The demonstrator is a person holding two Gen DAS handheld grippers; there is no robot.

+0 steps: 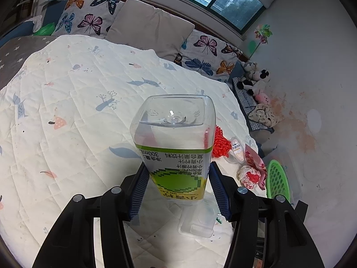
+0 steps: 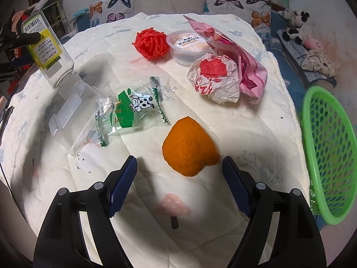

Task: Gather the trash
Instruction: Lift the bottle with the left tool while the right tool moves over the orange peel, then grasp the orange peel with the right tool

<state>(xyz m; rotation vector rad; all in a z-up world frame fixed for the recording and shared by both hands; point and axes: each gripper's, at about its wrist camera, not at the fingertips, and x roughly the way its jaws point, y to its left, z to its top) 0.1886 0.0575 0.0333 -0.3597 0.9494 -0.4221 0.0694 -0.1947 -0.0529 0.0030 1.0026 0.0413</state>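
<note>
My left gripper (image 1: 178, 166) is shut on a clear square juice bottle (image 1: 176, 143) with a green and yellow label, held above the quilt with its base pointing away. The right wrist view has the same bottle (image 2: 48, 51) at the far left, neck down. My right gripper (image 2: 178, 159) stands open just above the quilt, and an orange peel (image 2: 189, 147) lies between and just beyond its fingertips, untouched. Further out lie a cow-print wrapper (image 2: 131, 109), a clear plastic tray (image 2: 71, 111), a red mesh ball (image 2: 151, 43), a pudding cup (image 2: 189, 44), a crumpled paper wrapper (image 2: 214, 78) and a pink bag (image 2: 245, 67).
A green perforated basket (image 2: 330, 145) stands tilted at the quilt's right edge, also seen as the basket (image 1: 277, 178) in the left wrist view. Butterfly cushions (image 1: 89, 13) line the back. Soft toys (image 2: 296, 25) sit at the far right beside the wall.
</note>
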